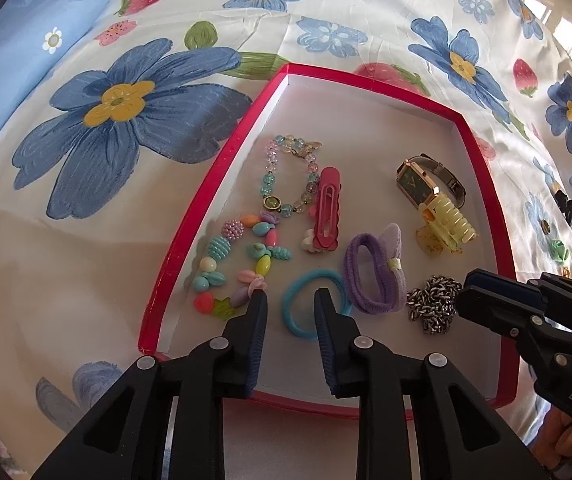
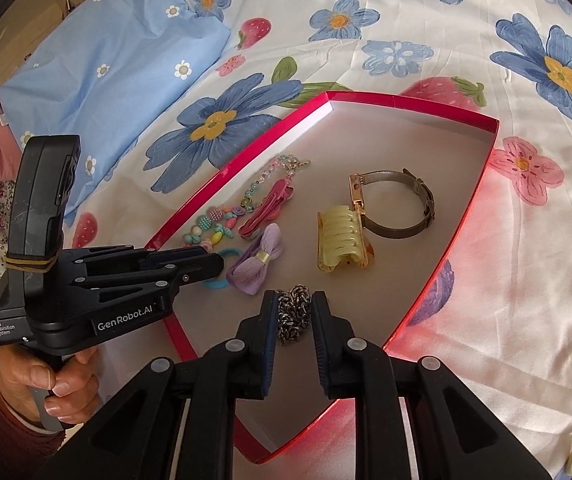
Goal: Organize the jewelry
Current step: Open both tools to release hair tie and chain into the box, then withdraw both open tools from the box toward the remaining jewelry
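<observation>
**Jewelry in a red tray on a flowered bed**

Flowered bedding (image 1: 98,128) with blue blossoms and strawberries covers the bed, and a blue pillow (image 2: 98,60) lies at the far left. On the bedding sits a shallow red tray (image 1: 206,184) with a pale floor.

Inside the tray, on its left side, lie a colourful bead bracelet (image 1: 230,264) and, beyond it, a clear bead bracelet (image 1: 286,176). A pink hair clip (image 1: 327,208) lies just beside the clear bracelet and partly over it. To the right are a watch (image 1: 425,180) and a yellow claw clip (image 1: 447,224), touching each other. Nearer to the cameras lie a blue hair tie (image 1: 301,312), a purple bow tie (image 1: 377,276) that overlaps it, and a heap of metal chain (image 1: 431,306).

The left claw (image 1: 290,298) is spread a little. Its fingers straddle the left part of the blue hair tie, one tip inside the ring and one outside, and the pads do not press on it.

The right claw (image 2: 293,300) is also a little spread. The chain lies between its fingers; I cannot tell whether the pads squeeze it or only stand beside it.

A hand (image 2: 42,384) holds the handle of the left tool.
</observation>
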Tool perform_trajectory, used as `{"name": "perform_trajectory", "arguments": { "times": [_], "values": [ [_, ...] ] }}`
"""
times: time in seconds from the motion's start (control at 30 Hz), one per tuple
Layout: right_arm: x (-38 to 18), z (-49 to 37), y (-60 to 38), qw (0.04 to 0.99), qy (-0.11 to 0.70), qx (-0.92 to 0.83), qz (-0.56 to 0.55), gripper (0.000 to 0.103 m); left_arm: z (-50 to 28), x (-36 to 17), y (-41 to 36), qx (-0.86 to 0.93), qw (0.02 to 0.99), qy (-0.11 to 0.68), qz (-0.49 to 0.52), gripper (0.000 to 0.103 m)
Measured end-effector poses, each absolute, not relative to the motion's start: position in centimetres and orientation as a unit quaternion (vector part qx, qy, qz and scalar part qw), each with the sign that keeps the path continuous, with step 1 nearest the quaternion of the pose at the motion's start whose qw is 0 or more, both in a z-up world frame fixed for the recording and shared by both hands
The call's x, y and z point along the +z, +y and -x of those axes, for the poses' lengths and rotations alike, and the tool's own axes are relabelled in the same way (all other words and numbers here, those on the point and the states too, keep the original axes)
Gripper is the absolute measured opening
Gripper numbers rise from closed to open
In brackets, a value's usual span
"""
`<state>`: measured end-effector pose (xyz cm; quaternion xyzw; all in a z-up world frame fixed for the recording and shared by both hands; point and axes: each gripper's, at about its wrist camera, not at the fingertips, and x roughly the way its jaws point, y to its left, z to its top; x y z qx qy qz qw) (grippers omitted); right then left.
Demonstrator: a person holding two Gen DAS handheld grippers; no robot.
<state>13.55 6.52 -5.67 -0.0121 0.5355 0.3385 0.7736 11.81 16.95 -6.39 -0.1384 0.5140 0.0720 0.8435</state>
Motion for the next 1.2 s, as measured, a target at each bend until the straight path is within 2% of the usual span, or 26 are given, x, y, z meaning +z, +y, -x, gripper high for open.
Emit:
{"name": "perform_trajectory", "arguments": {
  "times": [0.1,0.23,0.3,0.37,0.6,0.77,1.2],
  "values": [
    [-5.0,-13.5,6.1,0.778,0.528,0.341,0.001,0.02,-11.5,-6.1,17.0,0.073,0.844,0.512,0.142,0.026],
    [-3.7,-13.3,5.1,0.787,0.513,0.342,-0.018,0.022,-10.9,-5.2,17.2,0.075,0.85,0.499,0.151,0.044],
    [-3.1,-13.1,4.5,0.791,0.507,0.34,-0.028,0.029,-10.4,-4.7,17.3,0.074,0.854,0.491,0.156,0.048],
    [-2.6,-13.0,3.6,0.795,0.502,0.338,-0.042,0.044,-10.0,-4.1,17.3,0.072,0.857,0.482,0.166,0.054],
    [-1.2,-12.3,0.0,0.809,0.489,0.316,-0.076,0.047,-8.5,-2.5,17.2,0.065,0.865,0.459,0.19,0.072],
    [-0.5,-11.5,-3.5,0.825,0.478,0.286,-0.096,0.053,-8.0,-1.6,16.1,0.053,0.869,0.455,0.187,0.074],
    [-0.1,-10.3,-15.0,0.857,0.463,0.172,-0.15,0.053,-9.5,-0.1,10.1,-0.018,0.872,0.467,0.146,0.075]
  ]
}}
